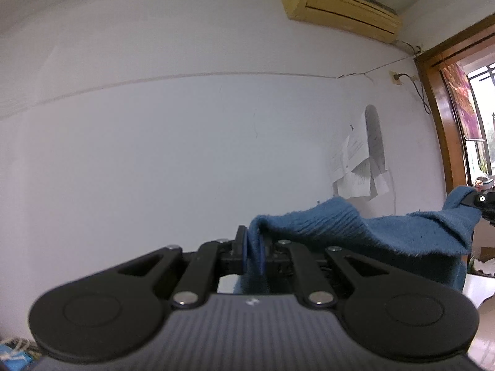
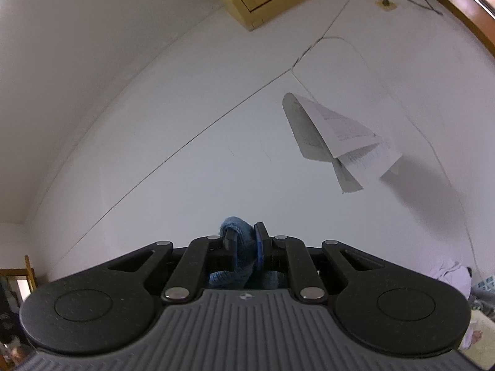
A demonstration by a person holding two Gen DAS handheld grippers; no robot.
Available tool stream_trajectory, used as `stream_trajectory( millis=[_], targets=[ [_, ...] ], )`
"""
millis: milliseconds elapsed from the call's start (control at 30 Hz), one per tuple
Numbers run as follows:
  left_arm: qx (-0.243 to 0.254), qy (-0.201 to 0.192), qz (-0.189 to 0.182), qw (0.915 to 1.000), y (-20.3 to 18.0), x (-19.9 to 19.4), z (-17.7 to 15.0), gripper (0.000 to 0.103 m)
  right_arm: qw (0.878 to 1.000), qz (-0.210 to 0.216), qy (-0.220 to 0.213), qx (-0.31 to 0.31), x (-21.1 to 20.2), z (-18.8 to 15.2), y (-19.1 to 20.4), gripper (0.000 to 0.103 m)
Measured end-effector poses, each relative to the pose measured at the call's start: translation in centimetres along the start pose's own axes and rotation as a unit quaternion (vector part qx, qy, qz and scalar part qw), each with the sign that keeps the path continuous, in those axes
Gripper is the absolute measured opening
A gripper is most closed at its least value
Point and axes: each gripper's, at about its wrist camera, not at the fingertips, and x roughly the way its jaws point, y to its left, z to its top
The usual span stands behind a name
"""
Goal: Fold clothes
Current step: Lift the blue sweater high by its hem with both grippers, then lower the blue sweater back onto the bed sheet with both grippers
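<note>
**A:** What does the left wrist view show?

**B:** The left gripper is clamped on one end of a blue knitted garment. The knit runs rightward through the air to the right gripper, seen at the frame's right edge. Behind it are a white wall, an air conditioner near the ceiling and papers pinned beside a wooden door frame.

**A:** And the right wrist view?

**B:** The right gripper has its pads pressed on a bunched wad of the same blue knit. Both cameras tilt upward. No table or other surface under the cloth is in view, so where its lower part hangs cannot be told.

**A:** What step does this suggest?

**B:** Probably holding the garment aloft by two points, either to spread it or to carry a fold across. The views fit both.

**A:** How is that done well?

**B:** Keep both grips firm, the two ends level, and the span taut enough to remove the sag in its middle without stretching the knit.
</note>
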Motion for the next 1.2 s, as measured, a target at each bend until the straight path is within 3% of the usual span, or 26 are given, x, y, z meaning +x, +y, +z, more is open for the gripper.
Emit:
stream_trajectory(
  millis=[133, 233, 500, 800, 967, 1200],
  targets=[
    [0.017, 0.023, 0.011, 0.9995, -1.4, -0.5, -0.9, 0.008, 1.000, -0.015, 0.007, 0.007, -0.2, -0.7, -0.7, 0.012],
    [0.018, 0.070, 0.016, 0.9973, -2.0, 0.6, -2.6, 0.008, 0.999, -0.029, 0.021, 0.013, 0.0, -1.9, -1.7, 0.012],
    [0.002, 0.174, 0.054, 0.9833, -3.7, 6.9, -9.1, 0.009, 0.996, -0.060, 0.067, 0.003, 2.1, -6.1, -5.2, 0.012],
    [-0.024, 0.299, 0.120, 0.9463, -4.4, 16.7, -19.6, 0.015, 0.979, -0.099, 0.181, -0.005, 8.8, -13.0, -12.5, 0.012],
    [-0.046, 0.350, 0.166, 0.9206, -4.2, 20.7, -25.6, 0.017, 0.960, -0.119, 0.252, -0.001, 13.6, -17.3, -16.9, 0.012],
    [-0.023, 0.364, 0.209, 0.9073, -6.5, 24.2, -30.4, 0.018, 0.938, -0.137, 0.319, -0.021, 16.2, -22.6, -20.8, 0.012]
  ],
)
